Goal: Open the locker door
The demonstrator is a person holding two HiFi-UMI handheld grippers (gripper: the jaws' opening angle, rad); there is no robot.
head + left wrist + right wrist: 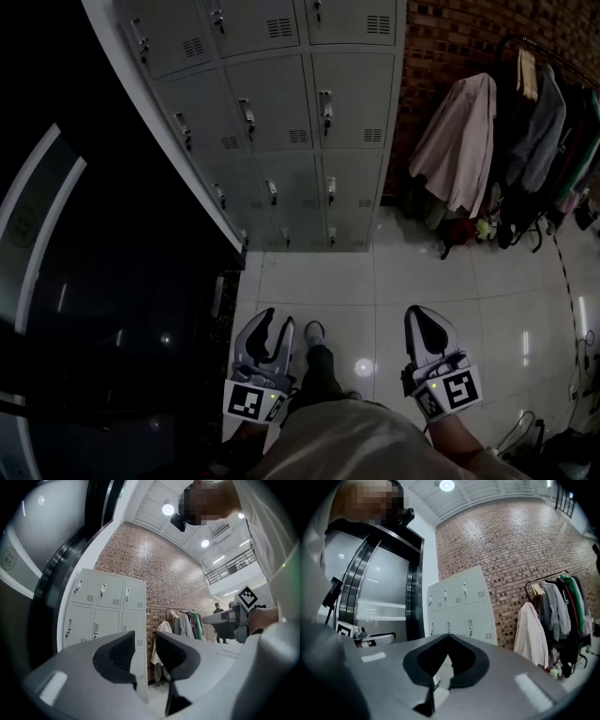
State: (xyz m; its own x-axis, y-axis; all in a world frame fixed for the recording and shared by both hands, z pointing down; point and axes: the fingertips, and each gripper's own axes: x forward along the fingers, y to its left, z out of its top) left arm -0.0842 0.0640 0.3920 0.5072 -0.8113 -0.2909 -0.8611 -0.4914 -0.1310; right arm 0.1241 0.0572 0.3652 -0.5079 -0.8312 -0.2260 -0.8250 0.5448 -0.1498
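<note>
Nothing of the task is done yet. The lockers [281, 122] fill the upper middle of the head view, standing against the brick wall [441, 37], and every door that shows is closed with its handle [325, 108] untouched. Which door is meant cannot be told from the task.

The person stands well back from them on the tiled floor [422, 281], with both claws low in the frame, at the bottom left and bottom right, either side of the person's shoe [314, 333]. The left gripper [277, 321] is all but closed, with only a thin slit between its tips, and it holds nothing. The right gripper [419, 314] has its jaws pressed together at the tips and is empty too. Neither is near a door.

A rack of coats [525, 122] stands at the upper right, apart from the lockers.

All of the job seems to be left: walk up, choose a door, take hold of its handle and swing it outward.
</note>
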